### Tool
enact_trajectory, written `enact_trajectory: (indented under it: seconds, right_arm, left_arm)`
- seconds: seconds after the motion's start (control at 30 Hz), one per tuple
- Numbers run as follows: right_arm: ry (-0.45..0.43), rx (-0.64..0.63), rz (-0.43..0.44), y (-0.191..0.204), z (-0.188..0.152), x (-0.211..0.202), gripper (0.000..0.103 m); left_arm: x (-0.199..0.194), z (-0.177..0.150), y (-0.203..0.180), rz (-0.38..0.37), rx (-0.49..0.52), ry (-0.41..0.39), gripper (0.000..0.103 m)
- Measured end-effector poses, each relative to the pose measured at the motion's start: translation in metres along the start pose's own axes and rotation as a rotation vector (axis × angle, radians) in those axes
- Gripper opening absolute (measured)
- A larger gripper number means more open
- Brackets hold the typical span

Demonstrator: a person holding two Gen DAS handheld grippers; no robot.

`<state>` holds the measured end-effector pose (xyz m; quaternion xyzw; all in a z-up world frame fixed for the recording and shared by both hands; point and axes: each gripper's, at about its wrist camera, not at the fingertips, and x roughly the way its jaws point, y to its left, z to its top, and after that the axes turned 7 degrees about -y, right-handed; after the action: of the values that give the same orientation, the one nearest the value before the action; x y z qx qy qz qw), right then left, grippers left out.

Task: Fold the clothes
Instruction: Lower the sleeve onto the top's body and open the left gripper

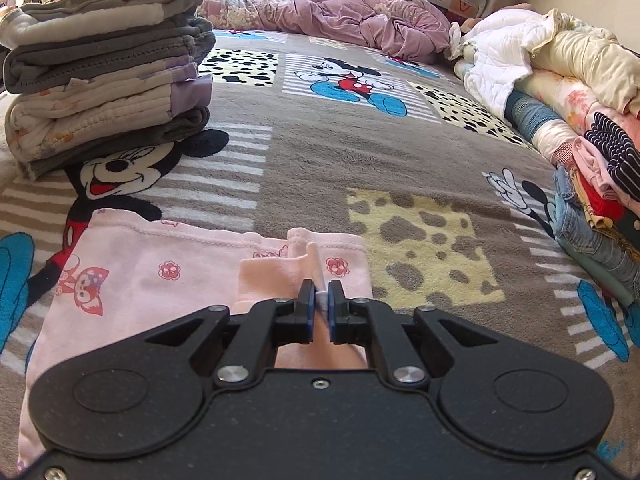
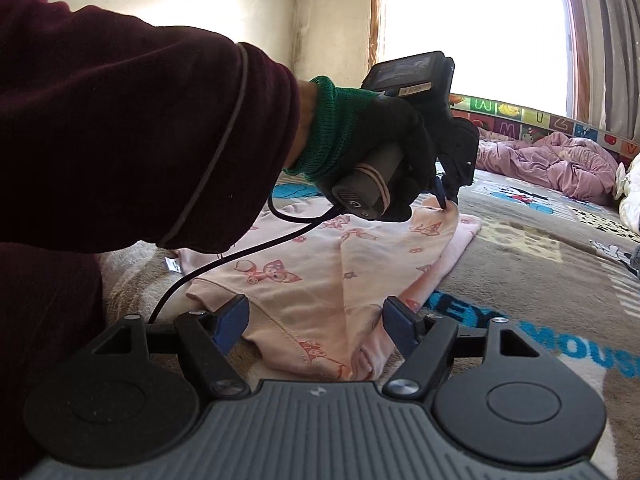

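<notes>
A pink child's garment printed with small foxes lies flat on the cartoon-mouse blanket. My left gripper is shut on a pinched fold of its far edge and lifts that bit of cloth slightly. In the right wrist view the same garment spreads out ahead, with the left gripper in a gloved hand nipping its far corner. My right gripper is open low over the near edge. The cloth lies between its blue pads, and neither pad presses on it.
A tall stack of folded clothes stands at the back left. A heap of unfolded clothes runs along the right side, and a purple quilt lies at the far end. A dark red sleeve and a black cable cross the garment.
</notes>
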<state>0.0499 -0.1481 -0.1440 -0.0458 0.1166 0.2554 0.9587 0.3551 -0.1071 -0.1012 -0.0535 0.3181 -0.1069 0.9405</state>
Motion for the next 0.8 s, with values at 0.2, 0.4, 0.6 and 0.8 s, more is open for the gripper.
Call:
enact_trajectory:
  seconds: [0.2, 0.4, 0.6, 0.8]
  right_arm:
    - [0.05, 0.027, -0.01, -0.002, -0.001, 0.007, 0.077]
    - [0.083, 0.055, -0.071, -0.007, -0.003, 0.008, 0.08]
    - [-0.044, 0.015, -0.082, -0.002, 0.004, -0.006, 0.08]
    - [0.038, 0.009, 0.03, 0.007, 0.001, 0.012, 0.082]
  left_arm:
    - [0.016, -0.003, -0.012, 0.024, 0.057, 0.022, 0.004]
    - [0.003, 0.006, -0.006, -0.047, 0.03, -0.028, 0.016]
    - [-0.012, -0.004, -0.005, -0.061, 0.154, -0.006, 0.016]
    - [0.009, -0.023, -0.017, -0.065, 0.283, 0.057, 0.015]
